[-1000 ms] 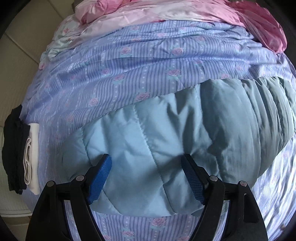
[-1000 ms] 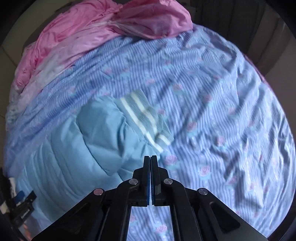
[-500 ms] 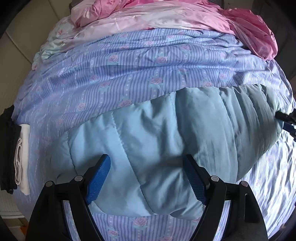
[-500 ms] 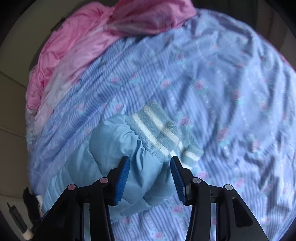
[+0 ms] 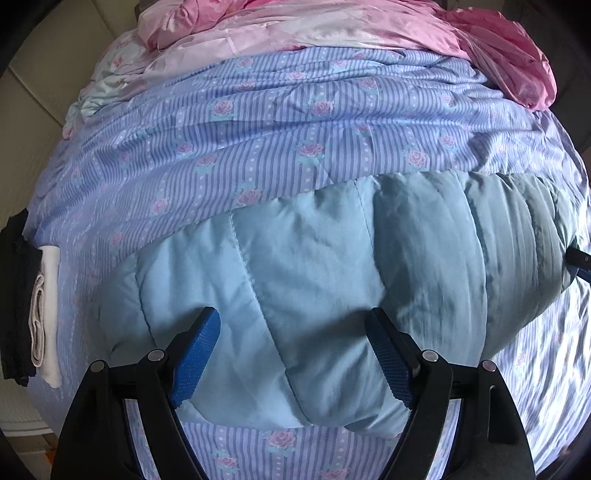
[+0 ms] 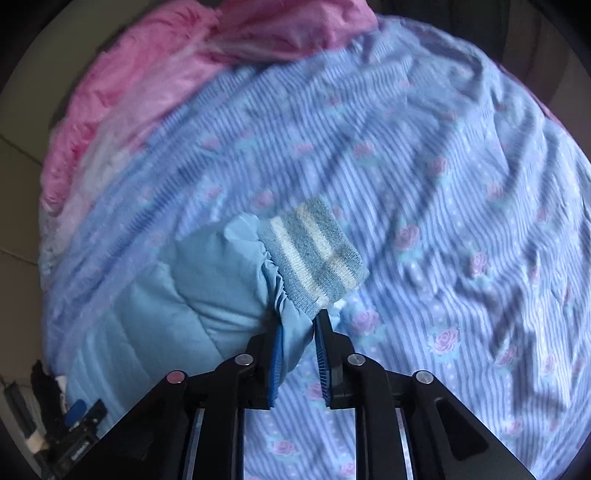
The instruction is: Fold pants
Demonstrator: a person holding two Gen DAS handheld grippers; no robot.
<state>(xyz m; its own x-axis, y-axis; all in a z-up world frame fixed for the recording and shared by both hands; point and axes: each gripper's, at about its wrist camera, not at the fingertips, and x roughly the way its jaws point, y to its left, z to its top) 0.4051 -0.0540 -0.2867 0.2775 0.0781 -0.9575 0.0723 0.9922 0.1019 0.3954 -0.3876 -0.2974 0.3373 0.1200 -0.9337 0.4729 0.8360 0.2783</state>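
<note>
Light blue quilted pants [image 5: 295, 295] lie on the bed's striped floral sheet [image 5: 280, 140]. My left gripper [image 5: 293, 354] is open, its blue pads [image 5: 195, 358] straddling the near edge of the pants. In the right wrist view the pants [image 6: 207, 295] end in a blue-and-white ribbed cuff [image 6: 314, 262]. My right gripper [image 6: 299, 336] has its jaws narrowed on the pant leg's edge just below the cuff, fabric pinched between the pads.
A pink satin blanket [image 5: 369, 33] is bunched at the far end of the bed, also seen in the right wrist view [image 6: 184, 70]. A stack of folded black and white clothes [image 5: 33, 306] lies at the left bed edge.
The right gripper opened from shut, moved onto the pant leg by the cuff, and has closed on it. The left gripper stayed open and shifted a little over the pants.
</note>
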